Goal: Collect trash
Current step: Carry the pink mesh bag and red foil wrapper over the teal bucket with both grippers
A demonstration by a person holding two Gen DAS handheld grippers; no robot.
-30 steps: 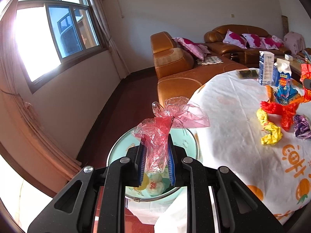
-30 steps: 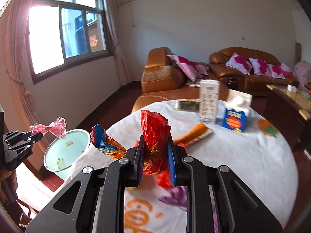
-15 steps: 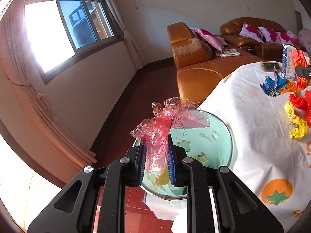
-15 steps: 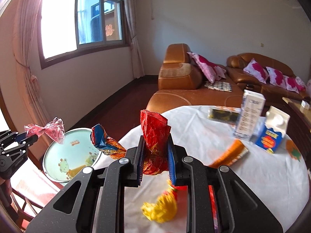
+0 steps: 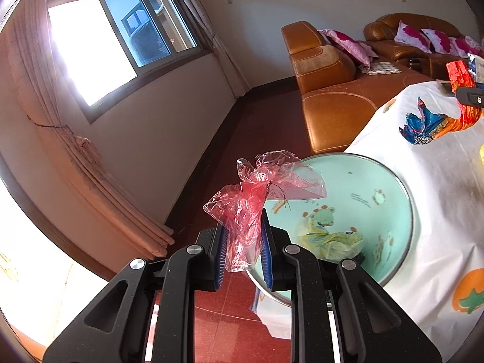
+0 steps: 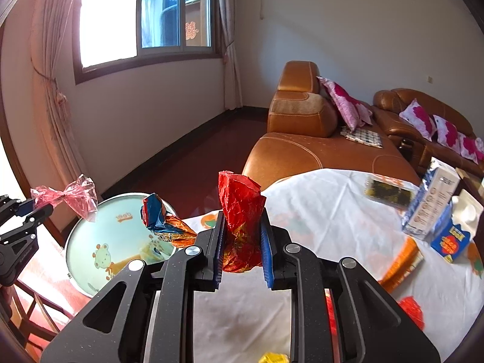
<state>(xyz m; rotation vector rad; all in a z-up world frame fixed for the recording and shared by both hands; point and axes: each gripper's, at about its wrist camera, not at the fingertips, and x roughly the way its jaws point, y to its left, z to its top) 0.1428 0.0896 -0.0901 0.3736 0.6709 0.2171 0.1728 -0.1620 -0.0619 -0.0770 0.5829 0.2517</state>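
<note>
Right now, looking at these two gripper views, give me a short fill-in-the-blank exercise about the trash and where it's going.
1. The left gripper is shut on a crumpled ____ plastic wrapper.
2. The right gripper is shut on a crumpled ____ foil wrapper.
3. The mint-green basin beside the table is printed with cartoon ____.

Missing words: pink; red; animals

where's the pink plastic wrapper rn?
Pinched in the left gripper, the pink plastic wrapper is above the near rim of the mint basin, beside the table.
</note>
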